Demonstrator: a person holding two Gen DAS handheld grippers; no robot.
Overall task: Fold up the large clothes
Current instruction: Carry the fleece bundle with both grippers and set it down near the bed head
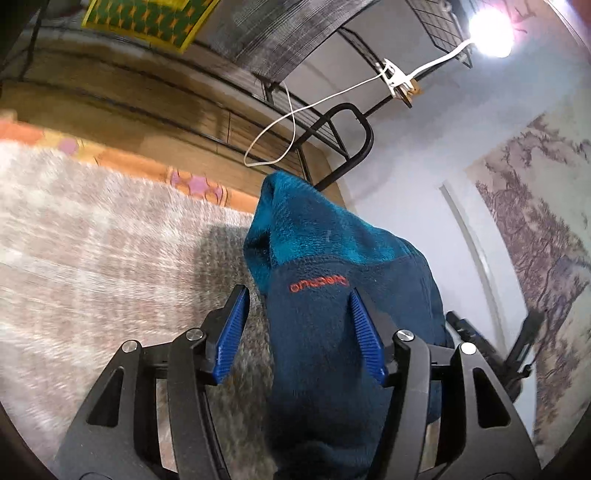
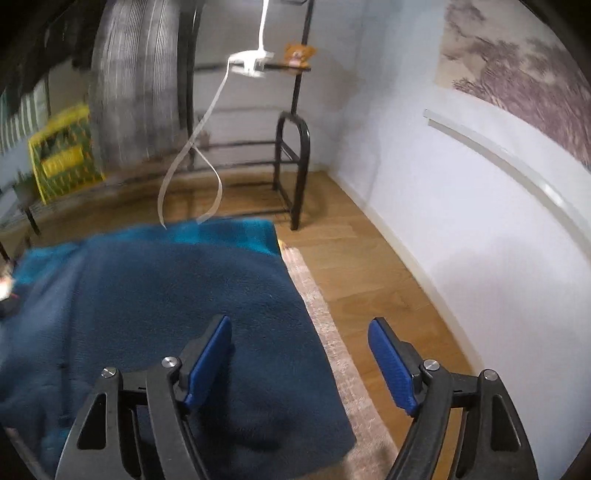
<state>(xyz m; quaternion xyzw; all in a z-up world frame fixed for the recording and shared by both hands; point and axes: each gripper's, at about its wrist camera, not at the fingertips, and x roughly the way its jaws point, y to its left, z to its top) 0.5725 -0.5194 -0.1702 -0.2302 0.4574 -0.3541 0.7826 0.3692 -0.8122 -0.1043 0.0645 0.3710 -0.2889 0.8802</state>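
Two handheld grippers with blue ribbed pads hang over a dark blue fleece garment with teal panels.

In the left wrist view, the left gripper (image 1: pixel 297 291) fills the bottom of the frame, its jaws parted. A bunched fold of the fleece garment (image 1: pixel 332 280) rises between the pads; the right-hand pad lies against the fabric, while a clear gap shows at the left-hand pad, so nothing is clamped. Small red lettering (image 1: pixel 319 285), upside down, crosses the navy part. Only this view shows the pale shaggy rug (image 1: pixel 92 236) spreading across the left half, with an orange patterned edge (image 1: pixel 147 166) behind it, and a bright lamp (image 1: pixel 489 31) at the upper right. The other gripper's dark arms show dimly at the lower right.

In the right wrist view, the right gripper (image 2: pixel 299 326) has its jaws spread wide with nothing between them. Here the fleece garment (image 2: pixel 166 295) lies spread flat across the centre and left, its teal band along the far edge. The left pad hangs over the cloth; the right pad is over bare wooden floor (image 2: pixel 369 266). A strip of rug (image 2: pixel 325 321) shows along the garment's right side. Only this view shows a small toy bear (image 2: pixel 299 53) on a black metal frame (image 2: pixel 293 166) at upper centre.

Both views share the white wall and a dangling white cord (image 2: pixel 195 155).
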